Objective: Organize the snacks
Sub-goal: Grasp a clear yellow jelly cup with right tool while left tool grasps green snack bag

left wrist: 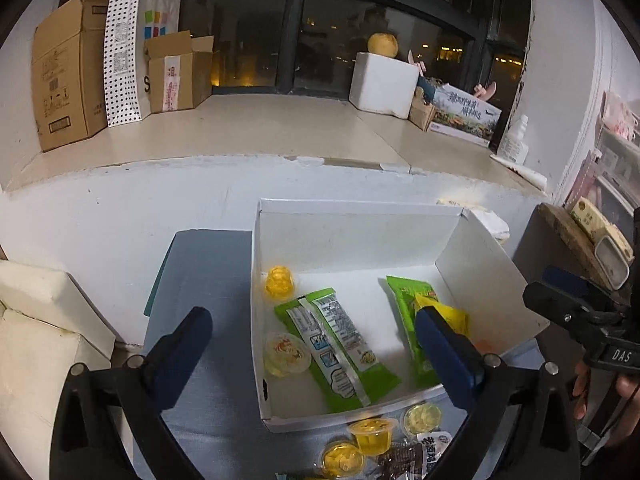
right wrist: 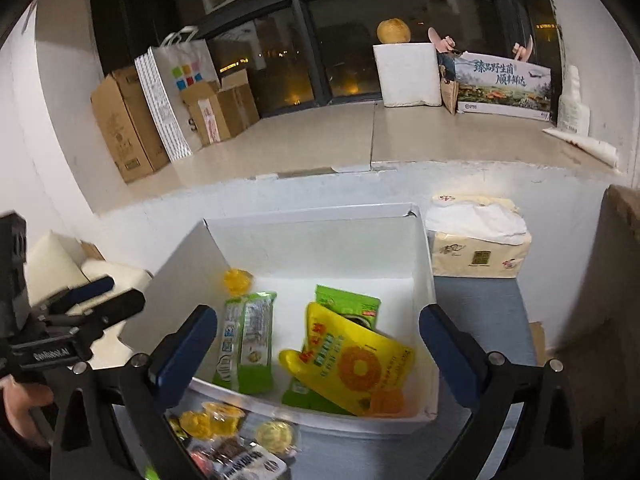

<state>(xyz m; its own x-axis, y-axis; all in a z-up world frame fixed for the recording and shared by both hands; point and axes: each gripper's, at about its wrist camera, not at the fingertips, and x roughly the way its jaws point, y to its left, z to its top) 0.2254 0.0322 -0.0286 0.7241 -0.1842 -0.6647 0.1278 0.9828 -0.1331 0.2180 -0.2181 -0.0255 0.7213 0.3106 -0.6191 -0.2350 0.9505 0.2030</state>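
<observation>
A white cardboard box (right wrist: 320, 240) is seen on a grey-blue surface (left wrist: 208, 272), and most of the snacks are already laid inside it. A yellow snack pouch (right wrist: 352, 364) is placed on top of a green packet (right wrist: 348, 304) at the right side of the box. Two green wrapped bars (left wrist: 336, 344) are lying side by side near the middle. A yellow jelly cup (left wrist: 279, 282) is found in the far left corner, and a clear jelly cup (left wrist: 285, 354) is lying near the left wall.

In front of the box, on the surface, three more jelly cups (left wrist: 370, 434) and a dark snack packet (left wrist: 404, 460) are gathered close together.

The left hand-held gripper (left wrist: 316, 334) is held with its fingers wide apart, and nothing is caught between them; one finger is over the surface and the other over the box. The right hand-held gripper (right wrist: 318, 330) is also spread apart above the box, and nothing is gripped by it.

A pack of tissues (right wrist: 478, 246) is standing just beside the right wall of the box.
</observation>
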